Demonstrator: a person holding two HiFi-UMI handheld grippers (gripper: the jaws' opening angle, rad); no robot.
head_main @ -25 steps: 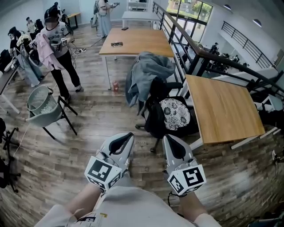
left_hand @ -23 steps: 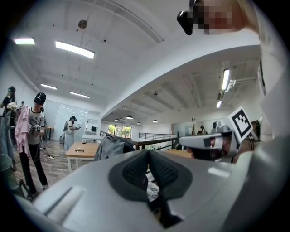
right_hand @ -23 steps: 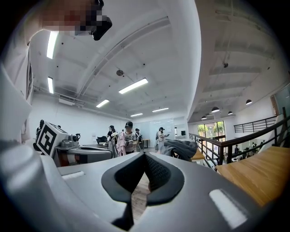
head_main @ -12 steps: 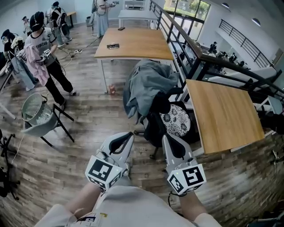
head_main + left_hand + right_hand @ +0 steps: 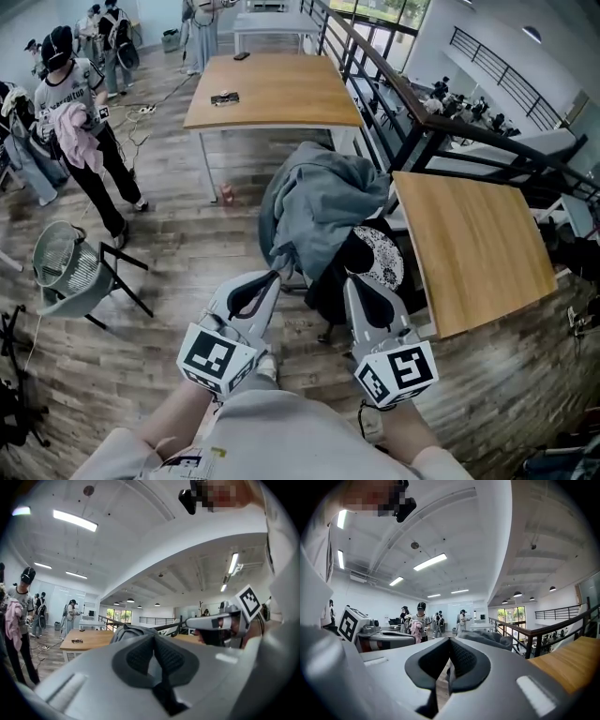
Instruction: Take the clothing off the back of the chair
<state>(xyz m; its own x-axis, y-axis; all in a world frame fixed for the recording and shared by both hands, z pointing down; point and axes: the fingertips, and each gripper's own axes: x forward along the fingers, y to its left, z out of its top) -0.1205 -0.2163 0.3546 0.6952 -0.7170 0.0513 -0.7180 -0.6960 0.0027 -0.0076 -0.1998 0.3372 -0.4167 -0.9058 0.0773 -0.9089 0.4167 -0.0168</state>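
Approach: I have closed in on the chair (image 5: 330, 272). It sits larger and lower in my head view than a second ago, now just beyond my tool tips.
Clothing: the grey-blue clothing (image 5: 319, 202) is still heaped over the chair back, untouched, and hangs down its left side toward the floor.
Left tool (image 5: 264, 279): pressed together with nothing between the pads, held level and aimed at the near left of the chair.
Right tool (image 5: 354, 284): also pressed together and empty, beside the left tool and just short of the patterned cushion (image 5: 380, 261).
Surroundings: the wooden tabletop (image 5: 473, 234) lies right of the chair. The person (image 5: 80, 131) with the pink garment and the basket (image 5: 61, 267) have slid toward the left edge, well apart from me.
Meaning: the walk-up looks nearly done, but the taking has not begun.
Next, as I judge it: spread one tool, reach to the heap on the chair back, pinch a thick fold and lift it clear of the backrest so it does not snag.
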